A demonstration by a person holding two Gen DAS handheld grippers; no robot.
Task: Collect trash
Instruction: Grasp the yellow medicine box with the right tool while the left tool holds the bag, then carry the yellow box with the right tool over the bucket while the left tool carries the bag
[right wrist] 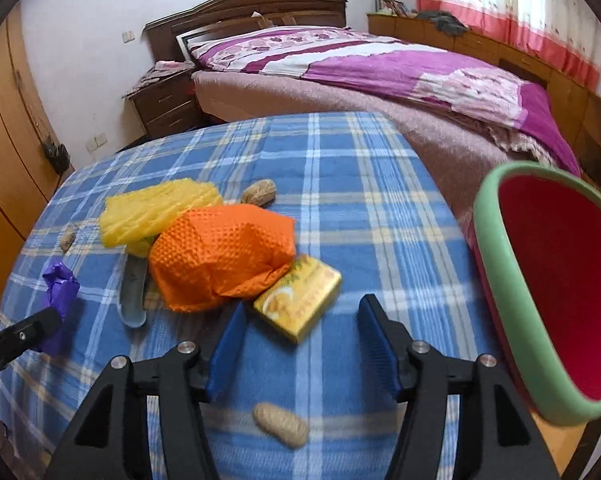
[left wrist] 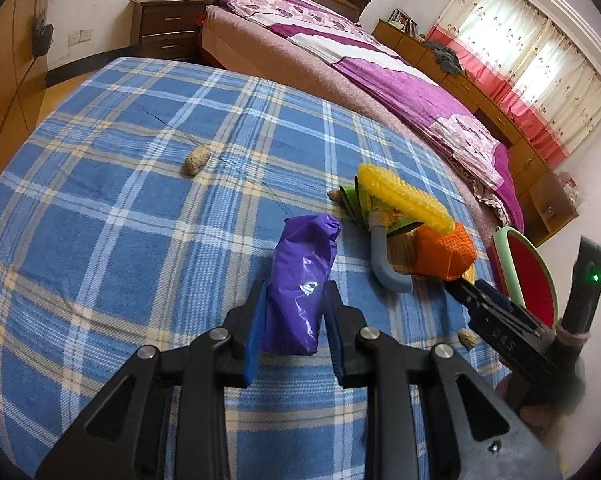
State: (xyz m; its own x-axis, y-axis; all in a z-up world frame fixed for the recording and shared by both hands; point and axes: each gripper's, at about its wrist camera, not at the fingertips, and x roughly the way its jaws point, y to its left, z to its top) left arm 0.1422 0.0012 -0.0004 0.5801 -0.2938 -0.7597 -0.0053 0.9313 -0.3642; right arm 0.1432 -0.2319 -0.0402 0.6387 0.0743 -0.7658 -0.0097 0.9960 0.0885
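Left claw (left wrist: 294, 312) clamps a crumpled purple plastic wrapper (left wrist: 300, 284), pads pressed on either flank, the wad standing up between them above the blue plaid cloth of the counter (left wrist: 100, 208). Right claw (right wrist: 300, 344) stands parted, nothing between its pads; a peanut shell (right wrist: 280, 424) lies on the cloth just beneath it.

Location of trash: a loose heap on the counter, ahead of the right claw and to the right of the left one. A red bin with green rim (right wrist: 496, 280) sits at the counter's right edge, close beside the right claw.

Handling, as judged:
- Purple wrapper: light, limp film, likely slick; the present mid-body pinch looks adequate.
- Orange embossed sheet (right wrist: 220, 256): soft, crumpled, draped over the heap and over one corner of the box. Pinch a raised fold near its edge.
- Yellow bubble-textured sheet (right wrist: 156, 212): soft and springy; take a bunched part.
- Small yellow box (right wrist: 300, 304): stiff card, light; grip across its narrow sides.
- Curved grey-blue piece (right wrist: 132, 300): appears rigid; partly under the heap, identity unclear.
- Peanut shells: light, brittle, may crush or roll; close gently across the waist.

Count:
- purple wrapper, one
- orange sheet, one
- yellow sheet, one
- yellow box, one
- grey-blue piece, one
- peanut shells, three in the right wrist view
- green card pieces (left wrist: 350, 200) under the yellow sheet, number uncertain
- bin, one
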